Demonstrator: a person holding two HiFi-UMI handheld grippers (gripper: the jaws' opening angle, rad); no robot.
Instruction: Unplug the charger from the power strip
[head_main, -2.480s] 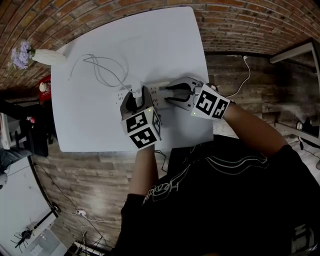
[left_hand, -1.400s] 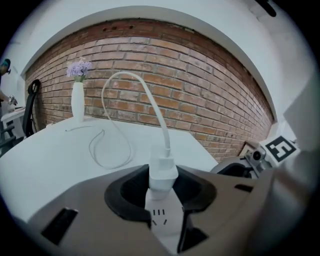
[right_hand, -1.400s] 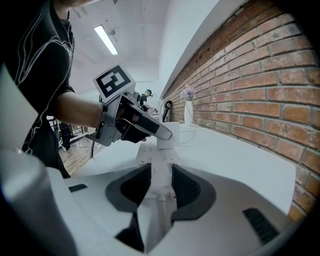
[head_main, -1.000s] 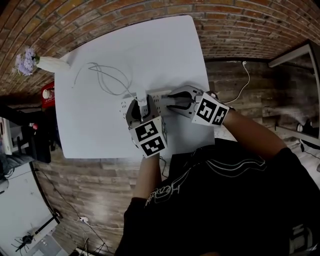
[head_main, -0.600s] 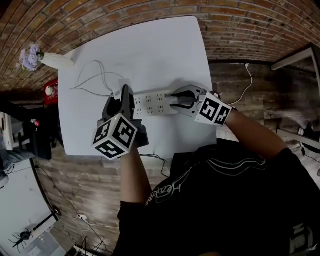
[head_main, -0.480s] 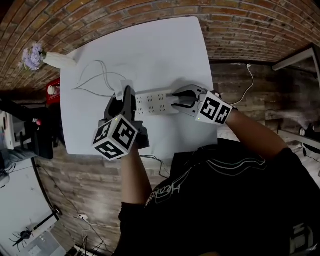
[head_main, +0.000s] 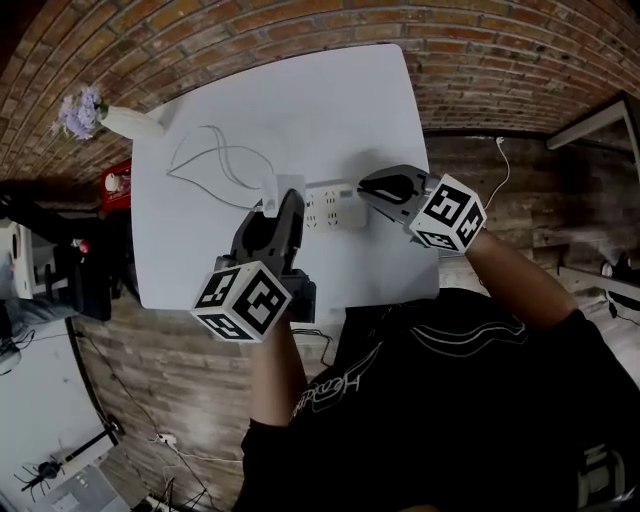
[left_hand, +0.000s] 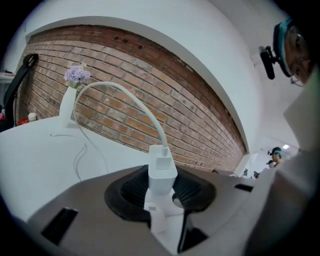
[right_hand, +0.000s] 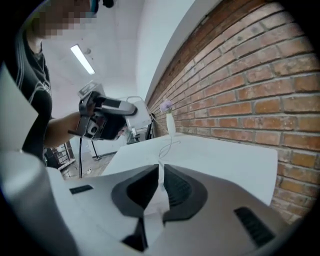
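My left gripper (head_main: 282, 212) is shut on the white charger (head_main: 283, 189) and holds it in the air above the left end of the white power strip (head_main: 335, 206). In the left gripper view the charger (left_hand: 162, 165) stands upright between the pads (left_hand: 131, 187), free of any socket. Its white cable (left_hand: 120, 92) arcs up and back down to the table. My right gripper (head_main: 368, 186) hovers over the strip's right end, off the strip. Its jaws are closing to a thin slit with nothing between them, as the right gripper view (right_hand: 160, 172) shows.
The strip lies on a white table (head_main: 320, 100) whose front edge is near the person's body. The charger's cable loops (head_main: 215, 160) across the table's left part. A white vase with purple flowers (head_main: 100, 118) stands at the far left corner. A brick wall lies beyond.
My left gripper pulled the charger off the strip and lifted it. My right gripper let go of the strip's right end, rose a little, and its jaws came together.
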